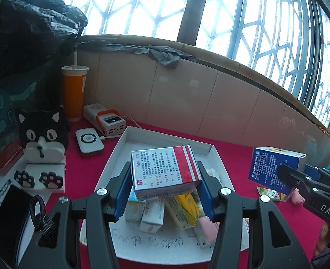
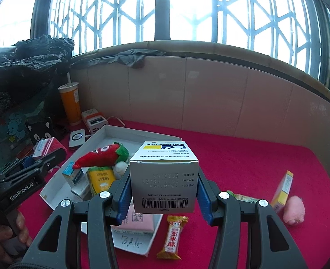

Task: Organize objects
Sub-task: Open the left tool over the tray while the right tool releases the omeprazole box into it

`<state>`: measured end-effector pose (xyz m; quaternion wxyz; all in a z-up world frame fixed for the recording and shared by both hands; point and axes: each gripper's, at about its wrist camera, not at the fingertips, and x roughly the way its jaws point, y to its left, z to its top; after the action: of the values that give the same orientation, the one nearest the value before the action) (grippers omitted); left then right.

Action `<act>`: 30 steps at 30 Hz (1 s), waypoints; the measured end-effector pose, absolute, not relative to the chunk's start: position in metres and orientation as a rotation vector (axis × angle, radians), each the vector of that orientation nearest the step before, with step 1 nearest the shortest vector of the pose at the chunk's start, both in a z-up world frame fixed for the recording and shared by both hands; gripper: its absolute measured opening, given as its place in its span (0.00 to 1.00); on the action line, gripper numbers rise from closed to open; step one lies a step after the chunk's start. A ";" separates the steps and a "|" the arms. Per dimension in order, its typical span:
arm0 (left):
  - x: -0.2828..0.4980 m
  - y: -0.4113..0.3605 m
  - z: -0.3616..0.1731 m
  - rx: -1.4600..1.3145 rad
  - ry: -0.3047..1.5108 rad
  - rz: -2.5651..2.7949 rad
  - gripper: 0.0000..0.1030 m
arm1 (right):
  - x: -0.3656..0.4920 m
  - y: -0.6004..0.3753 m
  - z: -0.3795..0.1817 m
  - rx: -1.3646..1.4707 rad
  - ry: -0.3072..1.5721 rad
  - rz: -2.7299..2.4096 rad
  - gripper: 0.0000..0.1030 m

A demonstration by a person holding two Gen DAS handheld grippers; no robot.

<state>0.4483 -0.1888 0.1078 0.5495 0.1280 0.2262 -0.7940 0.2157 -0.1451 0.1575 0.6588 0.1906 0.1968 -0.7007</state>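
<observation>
Left wrist view: red cloth-covered table (image 1: 232, 154) below a tiled wall and barred window; at the far left stand an orange paper cup with straw (image 1: 73, 92), a white power bank with orange band (image 1: 107, 121), a small white router (image 1: 89, 142) and a black-and-white cat-shaped phone stand (image 1: 42, 139). Shallow white cardboard tray (image 1: 122, 143), centre of table, holds a jumble of small cartons, a yellow packet (image 1: 185, 208) and a pink box (image 1: 207, 226); from the right wrist view a red plush chilli with green top (image 2: 102, 155) lies among them. Loose on the cloth to the right of the tray: a yellow-wrapped snack bar (image 2: 172, 237), a green sachet (image 2: 243, 197), a yellow-and-white carton (image 2: 282, 190) standing on edge, a pink plush piece (image 2: 294, 210). Red-and-white medicine box (image 1: 165, 170), printed text on top, barcode toward the camera, clamped between the blue pads of the left gripper (image 1: 163, 192), raised above the tray's contents, slightly tilted. Blue-and-white medicine box (image 2: 163, 177), grey end flap and barcode facing the camera, gripped likewise by the right gripper (image 2: 163, 195), aloft beside the tray's right edge. A hand (image 2: 12, 235) grasps the left gripper's handle; both grippers angle downward.
</observation>
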 end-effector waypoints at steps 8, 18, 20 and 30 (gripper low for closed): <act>0.447 -0.217 0.116 0.331 0.537 -1.883 0.51 | 0.221 -0.190 0.154 0.455 0.491 -1.560 0.53; 0.434 -0.258 0.121 0.361 0.547 -1.882 0.51 | 0.213 -0.260 0.133 0.525 0.514 -1.562 0.53; 0.428 -0.264 0.121 0.367 0.546 -1.887 0.52 | 0.213 -0.272 0.128 0.535 0.510 -1.566 0.53; 0.418 -0.261 0.122 0.349 0.520 -1.885 0.91 | 0.217 -0.273 0.116 0.560 0.488 -1.536 0.63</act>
<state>0.4181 -0.2606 0.1224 0.5462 0.1471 0.2192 -0.7950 0.2173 -0.2735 0.1165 0.6577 0.2473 0.2155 -0.6782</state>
